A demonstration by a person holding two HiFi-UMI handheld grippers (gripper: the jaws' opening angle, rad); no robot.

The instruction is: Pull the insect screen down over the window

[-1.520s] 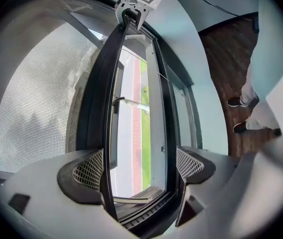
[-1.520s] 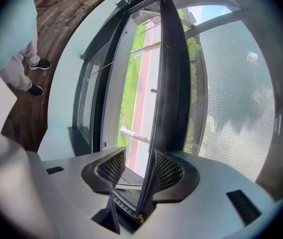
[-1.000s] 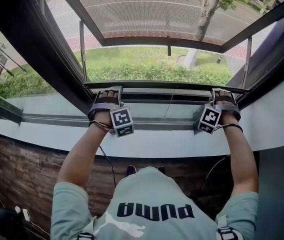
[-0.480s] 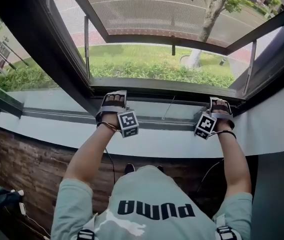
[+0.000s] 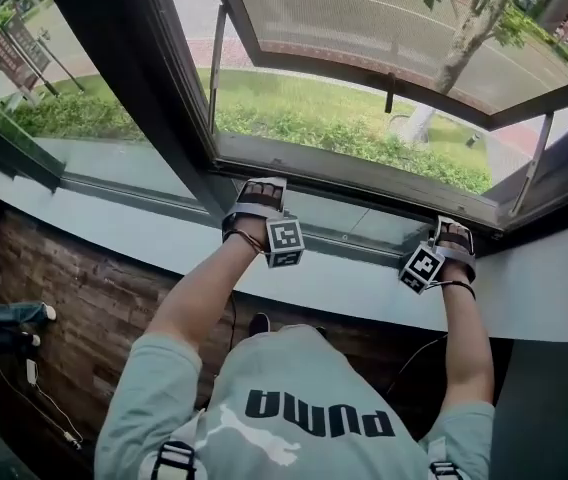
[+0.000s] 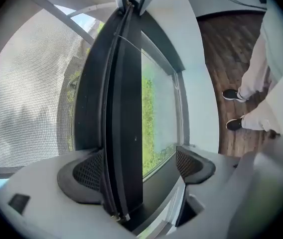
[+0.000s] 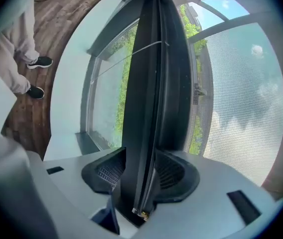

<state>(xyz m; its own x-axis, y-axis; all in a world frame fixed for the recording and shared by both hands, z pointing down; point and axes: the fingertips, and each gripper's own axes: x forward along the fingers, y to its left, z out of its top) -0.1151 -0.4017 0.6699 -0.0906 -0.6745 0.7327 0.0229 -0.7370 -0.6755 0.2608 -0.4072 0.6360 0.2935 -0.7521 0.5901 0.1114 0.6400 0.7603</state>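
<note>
The insect screen's dark bottom bar point(image 5: 364, 176) runs across the window just above the sill track point(image 5: 349, 236). My left gripper point(image 5: 261, 190) is over its left part. In the left gripper view the bar point(image 6: 124, 108) lies between the jaws of this gripper point(image 6: 136, 171): one pad point(image 6: 81, 176) is against it and the other pad point(image 6: 194, 164) stands off with a gap. My right gripper point(image 5: 453, 230) is on the bar's right part, and there both pads of the gripper point(image 7: 140, 176) press on the bar point(image 7: 151, 83). Grey mesh point(image 6: 27, 98) point(image 7: 241, 93) stretches beyond the bar.
The pale window ledge point(image 5: 114, 218) runs under both hands, with a brick wall point(image 5: 84, 298) below it. Dark side frames point(image 5: 134, 68) flank the opening. Grass and a tree point(image 5: 454, 58) lie outside. A thin cord point(image 7: 131, 54) crosses the bar.
Both grippers have come down with the bar, which now sits closer to the sill. The strip of open window under the bar has narrowed.
</note>
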